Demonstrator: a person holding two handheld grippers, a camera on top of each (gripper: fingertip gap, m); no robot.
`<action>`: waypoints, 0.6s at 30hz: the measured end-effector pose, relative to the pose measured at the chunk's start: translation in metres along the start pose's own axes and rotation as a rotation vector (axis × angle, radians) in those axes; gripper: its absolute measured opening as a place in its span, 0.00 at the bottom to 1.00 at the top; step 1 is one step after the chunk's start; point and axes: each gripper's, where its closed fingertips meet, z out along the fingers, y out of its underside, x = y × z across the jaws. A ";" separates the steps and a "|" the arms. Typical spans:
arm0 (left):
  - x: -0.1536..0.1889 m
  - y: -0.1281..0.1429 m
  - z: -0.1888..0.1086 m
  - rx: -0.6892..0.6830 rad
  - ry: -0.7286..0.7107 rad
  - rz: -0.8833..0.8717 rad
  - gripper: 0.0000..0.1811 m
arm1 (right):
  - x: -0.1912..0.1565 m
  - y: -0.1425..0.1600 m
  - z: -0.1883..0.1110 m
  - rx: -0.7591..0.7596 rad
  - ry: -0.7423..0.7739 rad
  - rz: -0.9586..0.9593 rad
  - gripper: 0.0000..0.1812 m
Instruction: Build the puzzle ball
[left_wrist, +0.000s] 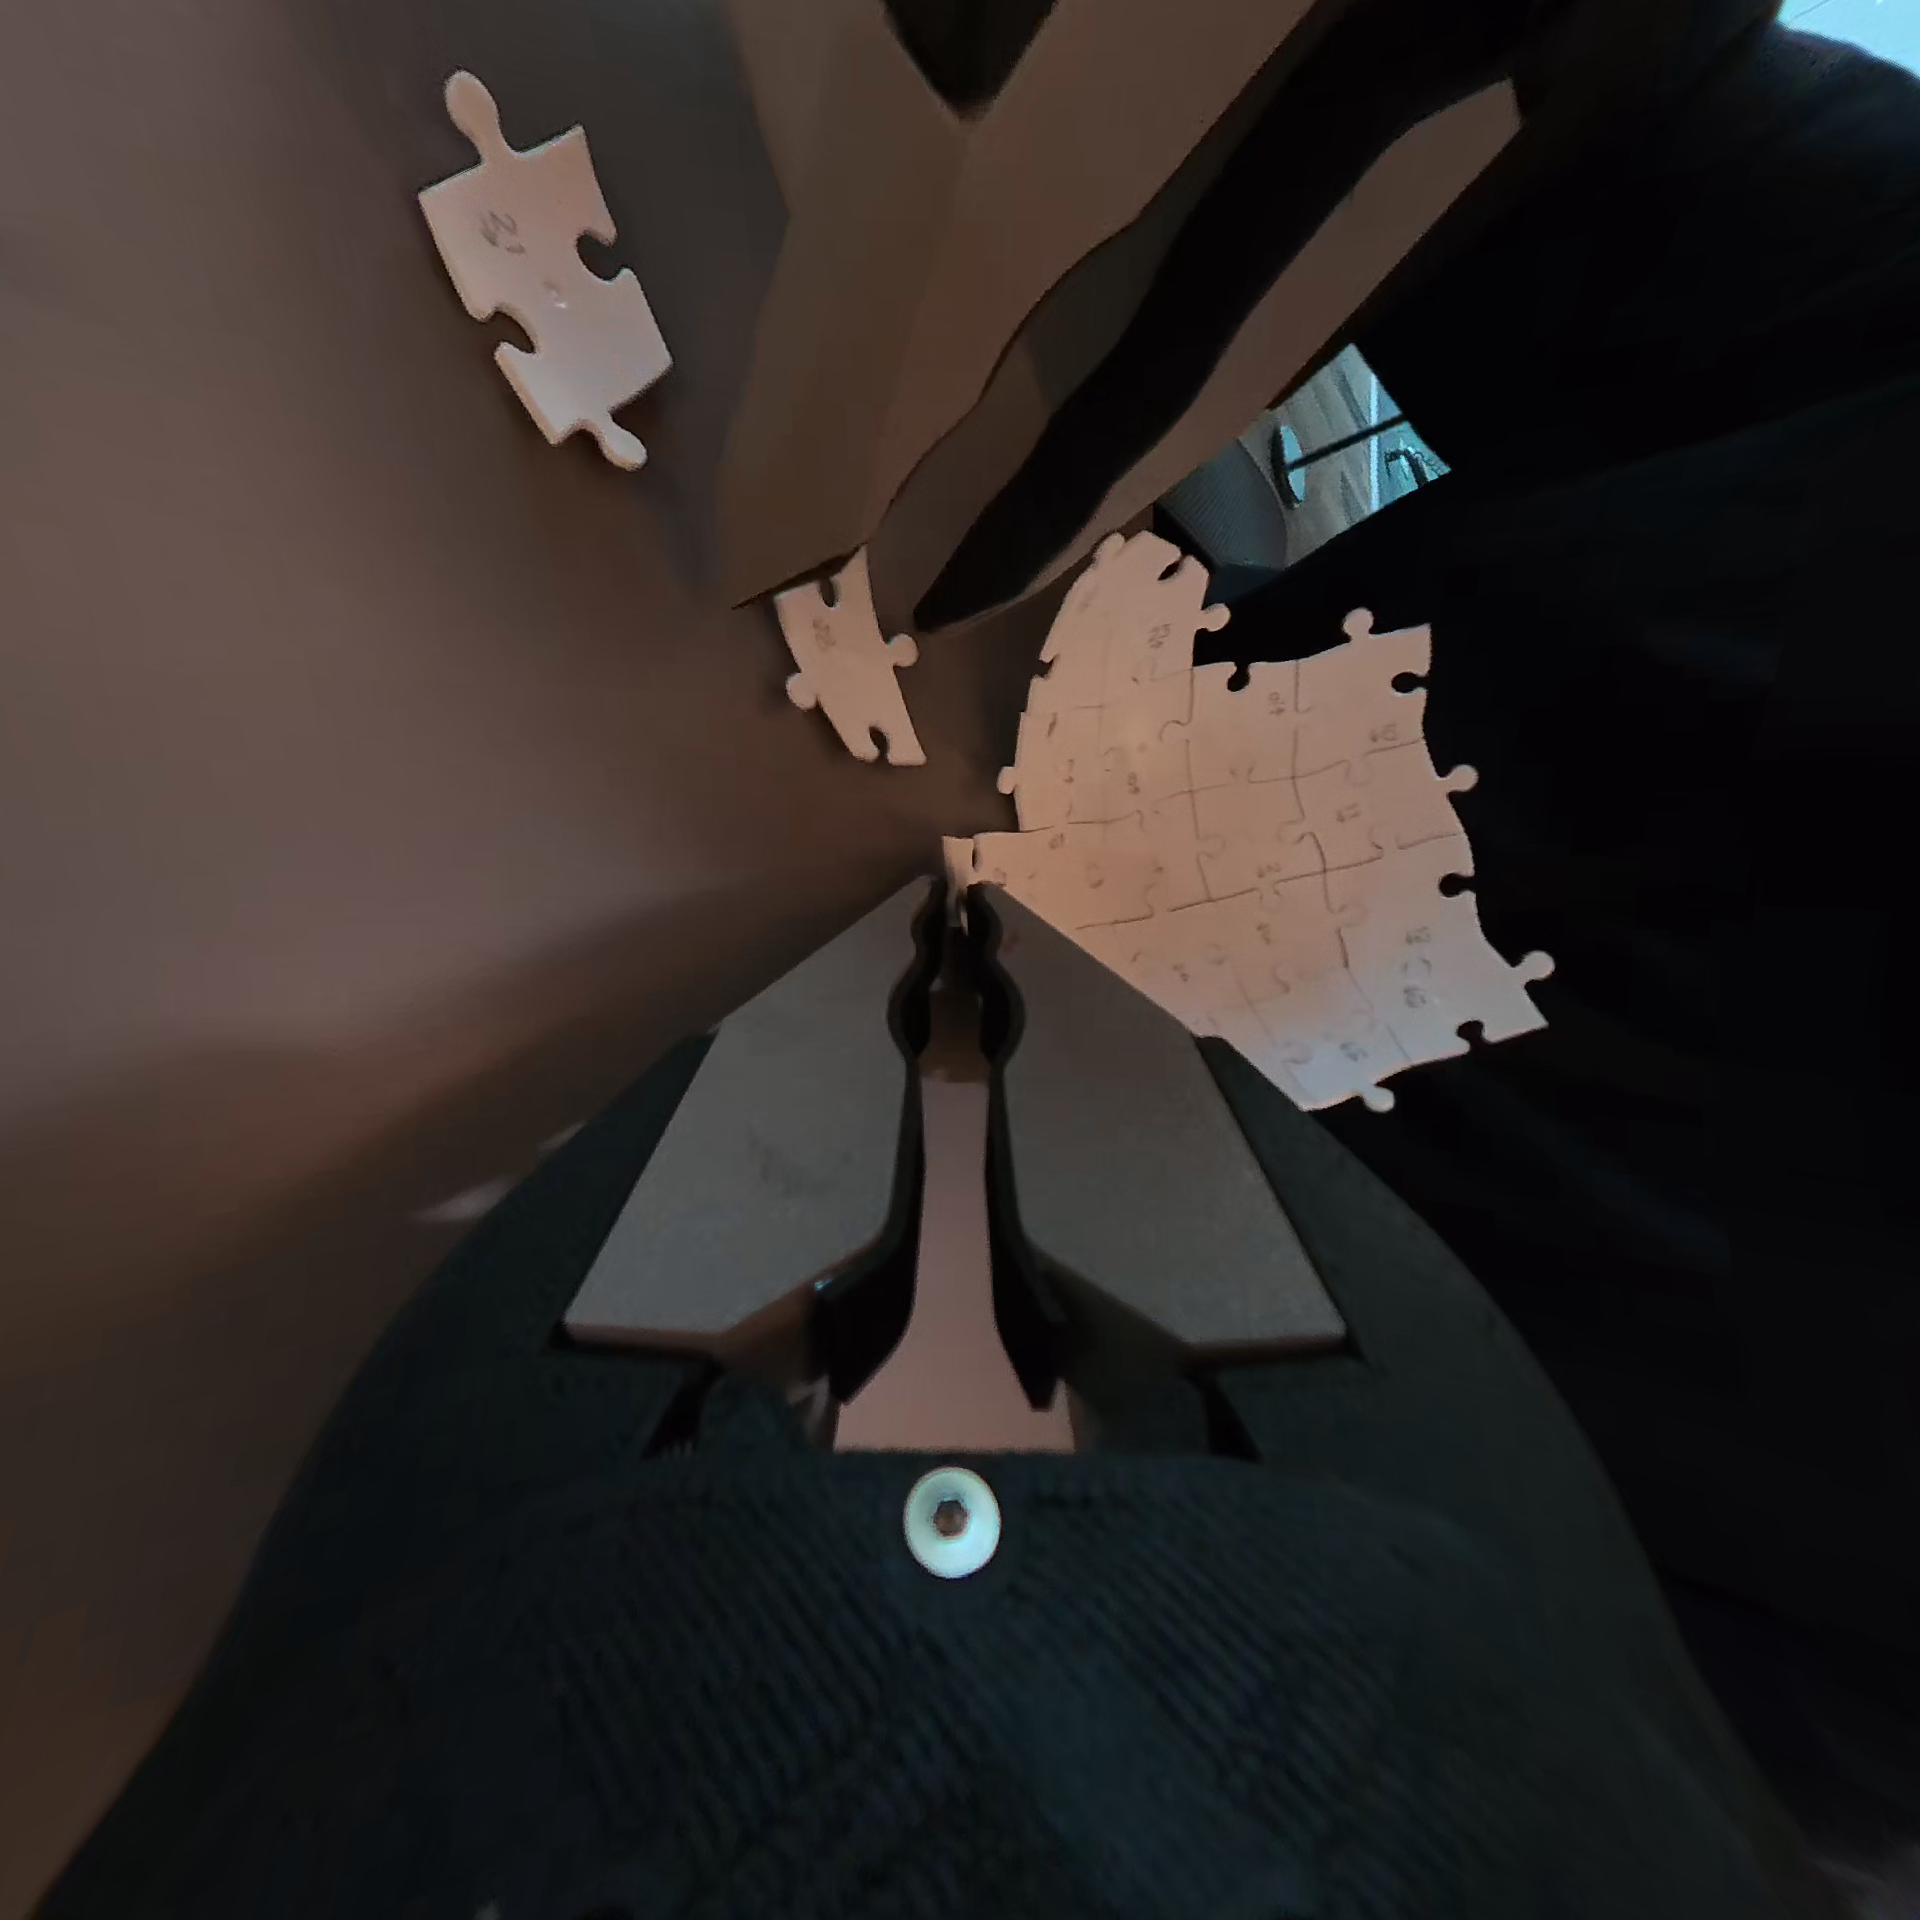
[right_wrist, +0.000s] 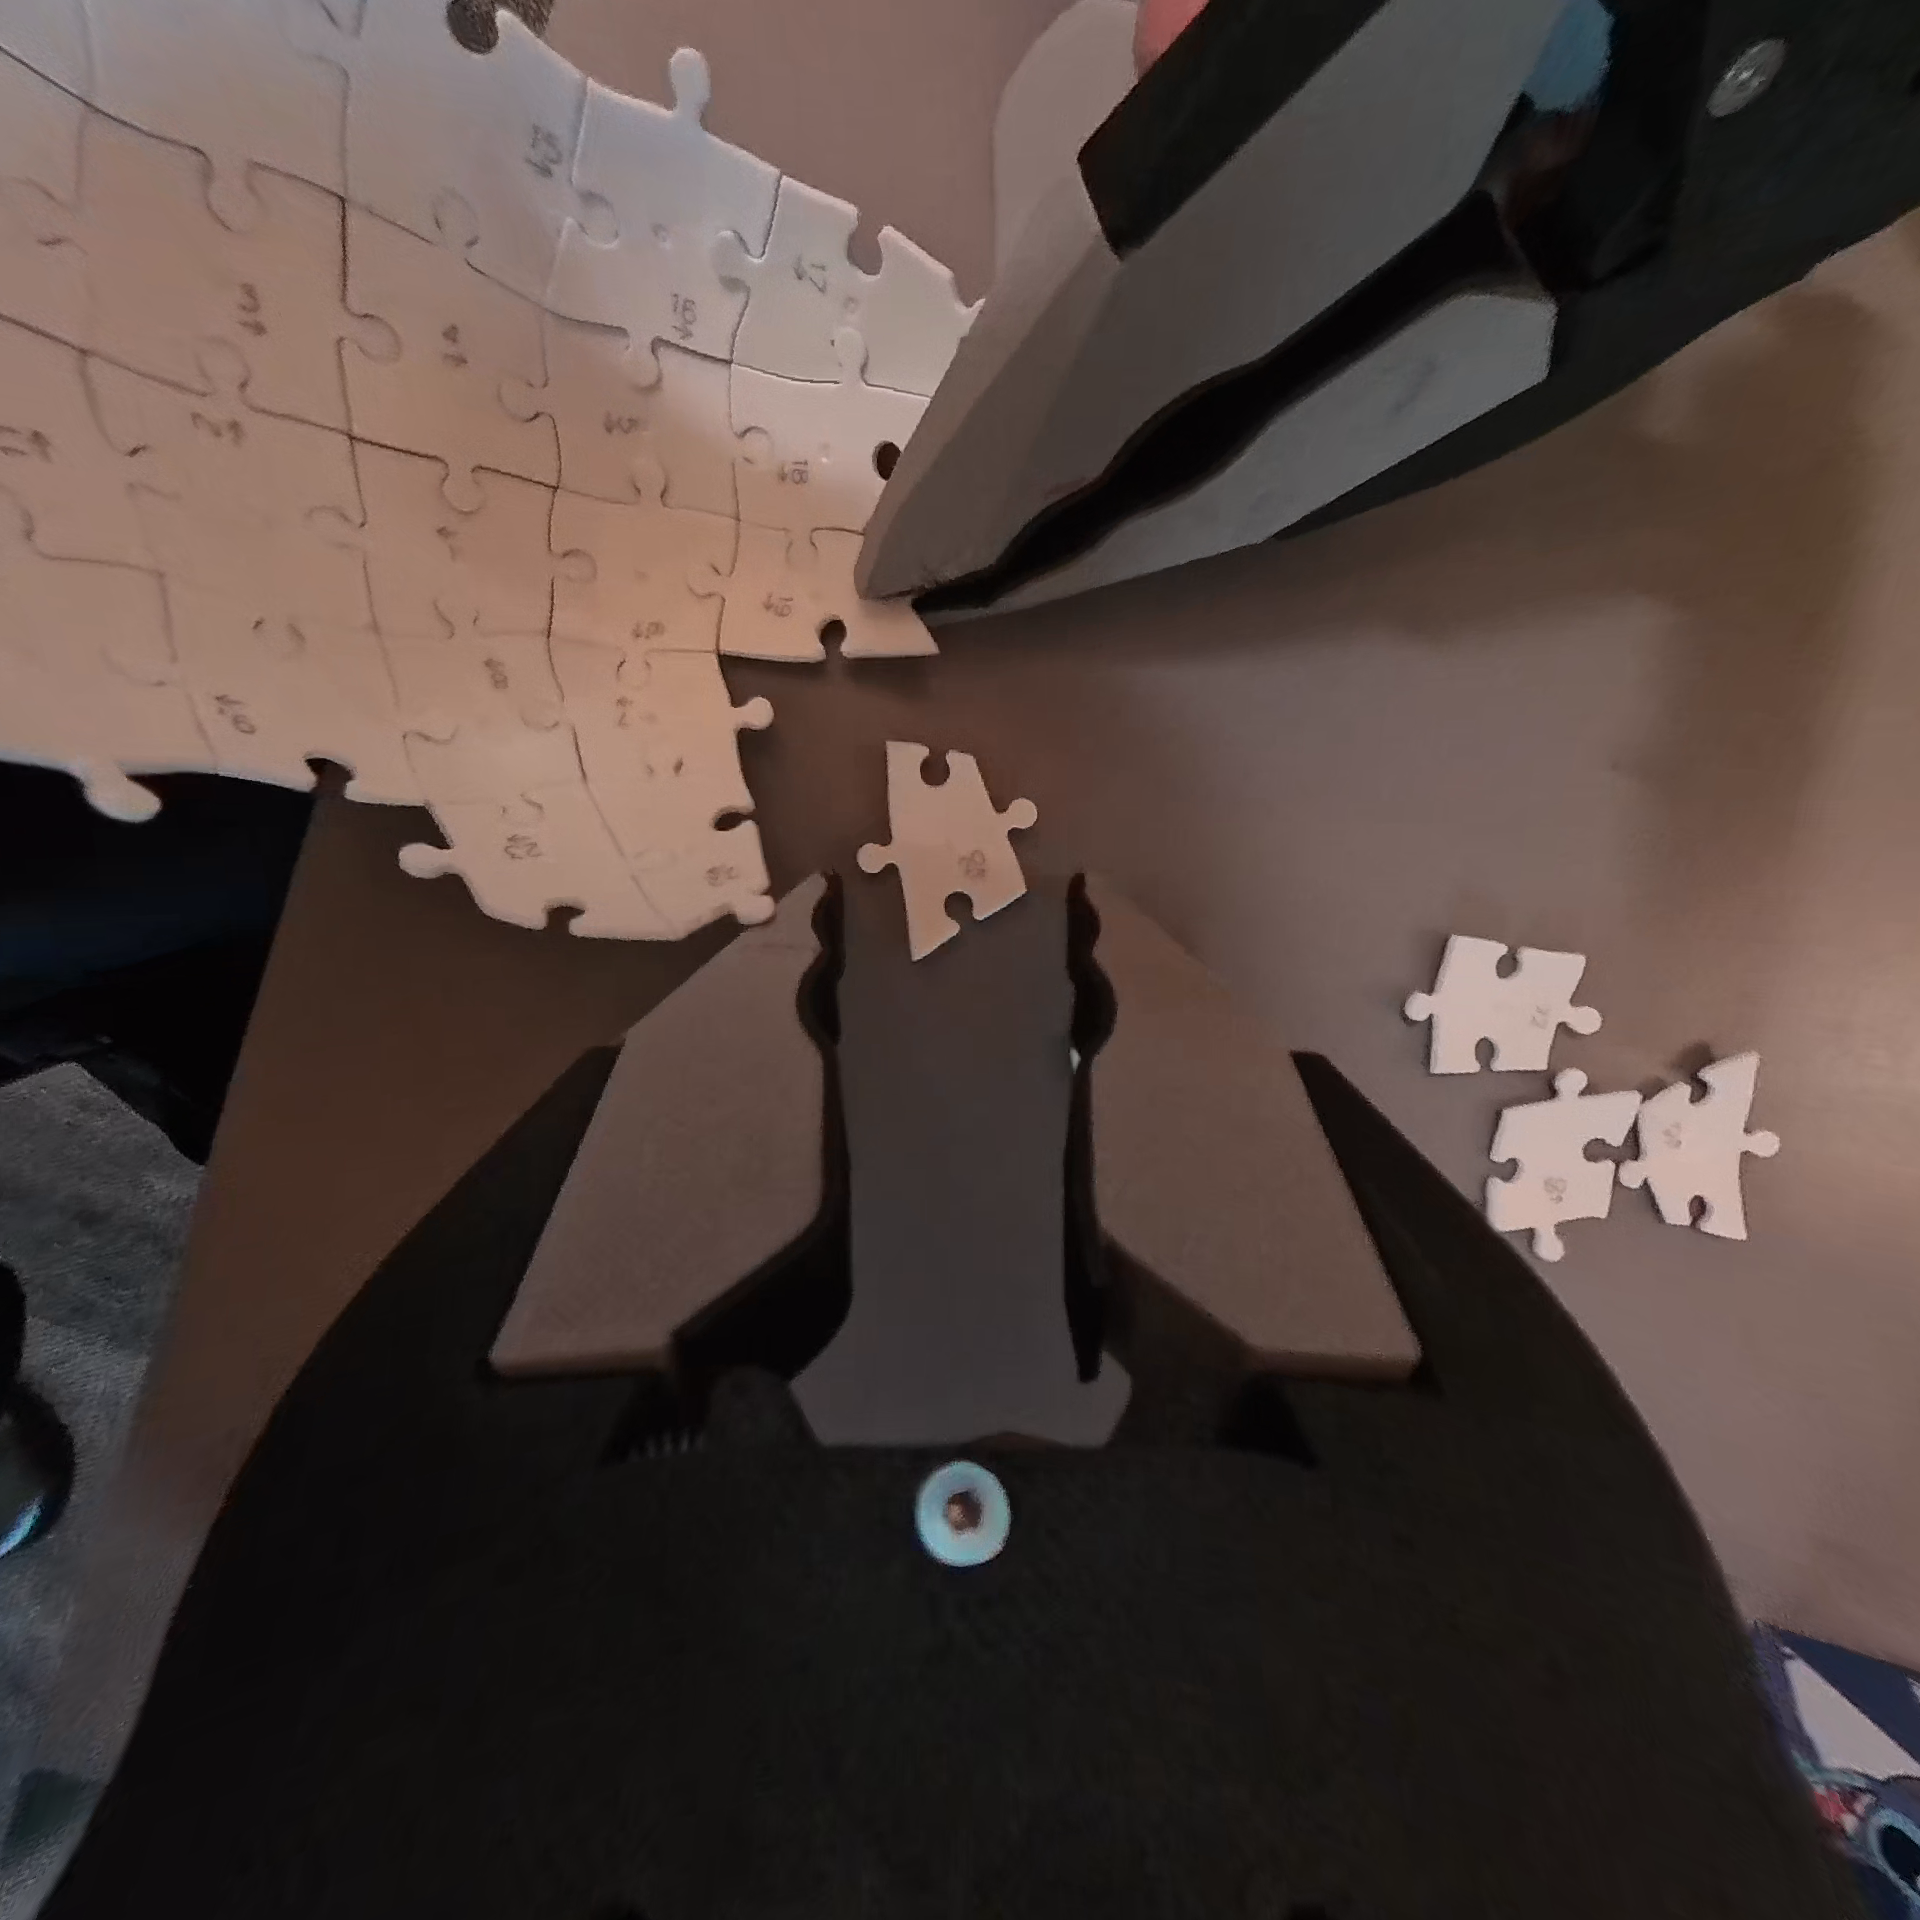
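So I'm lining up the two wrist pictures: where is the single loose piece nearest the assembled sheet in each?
Left wrist view: loose piece, centre, just left of the assembled sheet.
Right wrist view: same piece, centre, just beyond the open right tongs.
Shared landmark: the sheet's corner pinched by the left tongs.

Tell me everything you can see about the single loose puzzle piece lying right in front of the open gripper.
The loose piece is white, flat, thin and card-like, with small faint markings. It has knobs on two sides and notches on others. It lies tilted on the brown table, apart from the assembled sheet, just ahead of the open right gripper, untouched.
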 end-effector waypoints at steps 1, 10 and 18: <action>-0.001 -0.001 -0.001 0.007 -0.010 0.002 0.01 | 0.000 0.001 0.000 -0.012 -0.016 0.003 0.18; -0.008 -0.005 -0.008 0.034 -0.088 0.016 0.01 | -0.003 0.014 -0.014 -0.037 -0.025 0.073 0.16; -0.007 -0.005 -0.007 0.027 -0.079 0.027 0.01 | 0.016 -0.038 -0.012 0.140 -0.071 0.266 0.12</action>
